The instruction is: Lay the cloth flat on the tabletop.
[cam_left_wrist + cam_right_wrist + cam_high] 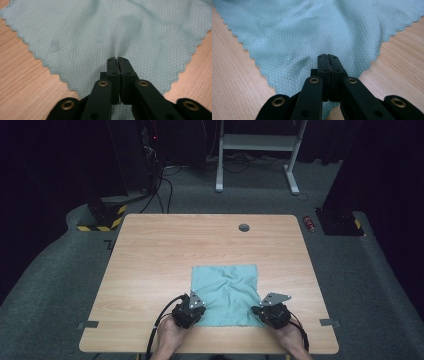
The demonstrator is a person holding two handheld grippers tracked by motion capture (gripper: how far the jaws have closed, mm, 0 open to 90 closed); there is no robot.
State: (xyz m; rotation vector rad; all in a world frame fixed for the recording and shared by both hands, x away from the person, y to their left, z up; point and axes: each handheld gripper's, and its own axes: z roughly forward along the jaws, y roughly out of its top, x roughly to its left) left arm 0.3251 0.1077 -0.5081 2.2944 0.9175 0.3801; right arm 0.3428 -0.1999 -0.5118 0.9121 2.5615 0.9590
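Lying rumpled on the worktop (150,255), the cloth (225,292) spreads ahead of both sets of jaws, its two near corners running in under them. Your left gripper (117,59) has its jaws pressed together on the cloth at the left near corner, fabric puckering just ahead of the tips. Your right gripper (328,56) has its jaws closed on the other near corner likewise. Bare wood flanks each pair of jaws on both sides.
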